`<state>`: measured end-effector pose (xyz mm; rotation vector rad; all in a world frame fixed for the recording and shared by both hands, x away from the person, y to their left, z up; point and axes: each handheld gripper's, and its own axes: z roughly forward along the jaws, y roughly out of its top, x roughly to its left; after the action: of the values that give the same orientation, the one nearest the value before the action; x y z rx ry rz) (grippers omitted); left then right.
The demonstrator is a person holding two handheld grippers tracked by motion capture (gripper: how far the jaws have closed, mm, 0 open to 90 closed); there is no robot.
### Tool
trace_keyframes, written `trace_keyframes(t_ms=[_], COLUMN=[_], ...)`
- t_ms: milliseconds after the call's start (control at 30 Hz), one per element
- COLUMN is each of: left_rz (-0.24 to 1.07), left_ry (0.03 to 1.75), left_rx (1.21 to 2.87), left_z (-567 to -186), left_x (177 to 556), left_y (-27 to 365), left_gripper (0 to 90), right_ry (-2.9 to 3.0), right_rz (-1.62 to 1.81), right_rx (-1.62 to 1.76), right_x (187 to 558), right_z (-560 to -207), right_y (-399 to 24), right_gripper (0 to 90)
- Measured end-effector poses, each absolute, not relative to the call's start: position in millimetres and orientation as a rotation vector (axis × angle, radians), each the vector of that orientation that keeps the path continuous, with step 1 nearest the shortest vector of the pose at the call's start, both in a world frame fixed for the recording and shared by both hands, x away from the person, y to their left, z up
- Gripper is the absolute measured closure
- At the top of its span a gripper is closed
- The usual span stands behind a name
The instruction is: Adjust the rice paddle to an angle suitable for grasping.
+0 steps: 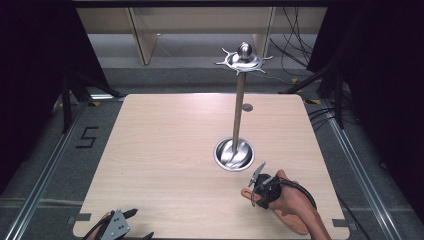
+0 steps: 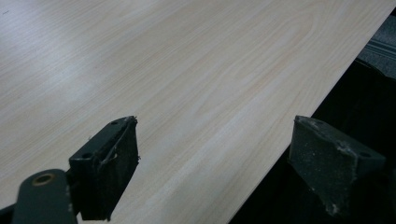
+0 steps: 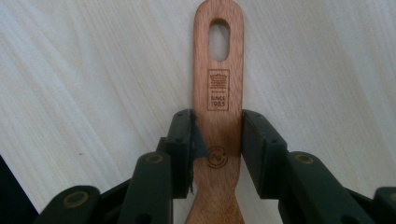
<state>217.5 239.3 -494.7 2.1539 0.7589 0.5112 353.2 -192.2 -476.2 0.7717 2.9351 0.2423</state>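
The right gripper (image 3: 217, 140) has its two black jaws pressed against the narrow sides of a wooden spatula handle (image 3: 218, 98), a little below the stamped maker's mark and well short of the oval hanging hole at the handle's end. The spatula lies flat on the light wooden table (image 3: 84, 84) near its front right edge; in the high view the right gripper (image 1: 258, 186) sits there over it, just in front of the stand's base.

The handle looks light, stiff and dry, so a firm pinch across its width should hold it. Gripped this far from the blade end, it may tip or swing when lifted. The smooth finish could let it twist between the pads.

The left gripper (image 2: 215, 158) rests at the table's front left corner with its jaws wide apart and nothing between them.

Beyond the spatula stands a metal hanging rack (image 1: 239, 100): a shiny round dish base (image 1: 234, 154), which looks empty, a thin upright pole, and a hooked crown at the top with nothing hanging.
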Motion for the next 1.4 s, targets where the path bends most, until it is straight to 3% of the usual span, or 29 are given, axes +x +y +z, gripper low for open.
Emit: trace_keyframes(t_ms=[800, 1400], left_rz=[0.487, 0.516], left_ry=[0.784, 0.744], left_rx=[2.119, 2.157], left_z=[-496.6, -494.4], left_x=[216.2, 218.2], left_y=[236.2, 239.1], left_gripper=[15.2, 15.2], right_ry=[2.957, 2.798], right_rz=[0.141, 0.563], right_rx=[0.649, 0.783], right_x=[353.2, 347.0], right_z=[-471.7, -428.1], right_y=[-189.5, -219.6], right_gripper=[66.2, 66.2])
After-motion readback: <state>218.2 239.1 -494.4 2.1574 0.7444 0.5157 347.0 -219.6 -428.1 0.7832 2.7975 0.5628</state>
